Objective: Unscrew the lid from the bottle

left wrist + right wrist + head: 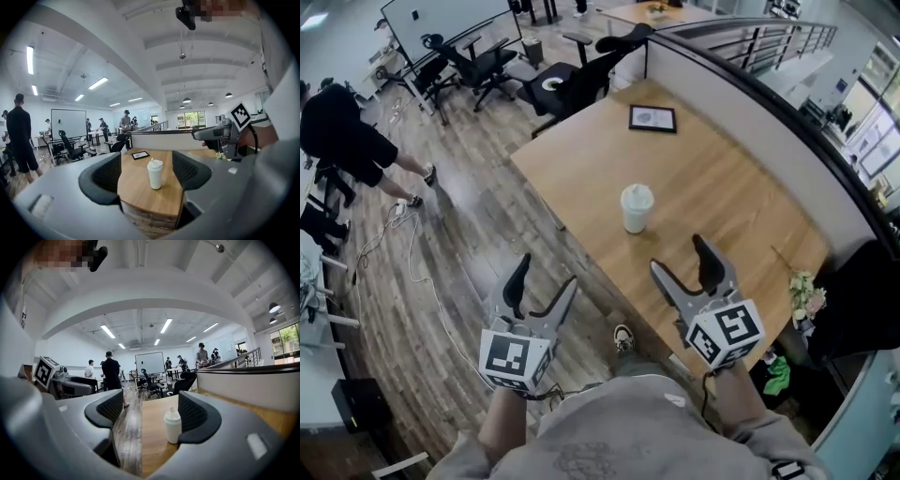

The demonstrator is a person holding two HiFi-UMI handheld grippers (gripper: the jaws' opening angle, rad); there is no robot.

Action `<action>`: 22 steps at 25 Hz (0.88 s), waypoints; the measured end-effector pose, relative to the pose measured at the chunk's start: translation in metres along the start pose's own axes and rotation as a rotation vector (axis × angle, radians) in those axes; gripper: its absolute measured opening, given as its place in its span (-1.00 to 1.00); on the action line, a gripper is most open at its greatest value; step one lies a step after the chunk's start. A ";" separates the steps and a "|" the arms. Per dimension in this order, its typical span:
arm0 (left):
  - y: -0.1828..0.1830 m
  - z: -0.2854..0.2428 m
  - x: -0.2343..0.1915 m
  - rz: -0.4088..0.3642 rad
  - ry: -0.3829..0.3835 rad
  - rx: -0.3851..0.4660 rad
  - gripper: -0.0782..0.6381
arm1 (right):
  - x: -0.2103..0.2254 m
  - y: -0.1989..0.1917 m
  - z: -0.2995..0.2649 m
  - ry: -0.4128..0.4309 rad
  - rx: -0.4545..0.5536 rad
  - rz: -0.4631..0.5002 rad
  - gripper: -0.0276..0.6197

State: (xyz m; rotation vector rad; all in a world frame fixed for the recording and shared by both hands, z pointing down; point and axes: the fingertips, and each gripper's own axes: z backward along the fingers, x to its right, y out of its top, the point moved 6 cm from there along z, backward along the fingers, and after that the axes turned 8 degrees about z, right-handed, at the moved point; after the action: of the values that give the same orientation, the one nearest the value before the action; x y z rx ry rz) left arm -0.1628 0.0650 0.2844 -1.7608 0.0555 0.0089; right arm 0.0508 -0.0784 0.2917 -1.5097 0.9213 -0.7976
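Note:
A white bottle (637, 207) with a white lid stands upright on the wooden table (712, 178), near its left edge. Both grippers hover short of it, off the table's near corner. My left gripper (547, 272) is over the floor, jaws open and empty. My right gripper (678, 255) is over the table's near edge, also open and empty. In the left gripper view the bottle (155, 173) shows some way ahead between the open jaws of the left gripper (149, 177). In the right gripper view the bottle (172, 425) sits ahead, close to the right jaw of the right gripper (151, 416).
A black-framed picture (652, 118) lies at the table's far end. A low partition wall (741, 103) runs along the table's right side. Office chairs (581, 80) stand beyond the table. A person in black (342, 136) stands on the floor at left, with cables (403, 253) nearby.

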 end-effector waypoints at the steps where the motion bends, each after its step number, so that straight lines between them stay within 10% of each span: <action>1: 0.002 -0.011 -0.003 0.000 -0.003 -0.005 0.17 | 0.008 -0.001 -0.008 0.002 -0.006 -0.004 0.19; 22: 0.011 -0.143 -0.025 -0.030 -0.161 -0.079 0.18 | 0.085 -0.022 -0.088 -0.026 -0.097 -0.050 0.19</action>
State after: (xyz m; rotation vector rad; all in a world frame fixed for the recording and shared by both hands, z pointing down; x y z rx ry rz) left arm -0.1917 -0.0767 0.3022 -1.8337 -0.0899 0.1326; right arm 0.0151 -0.1930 0.3245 -1.6297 0.9173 -0.7765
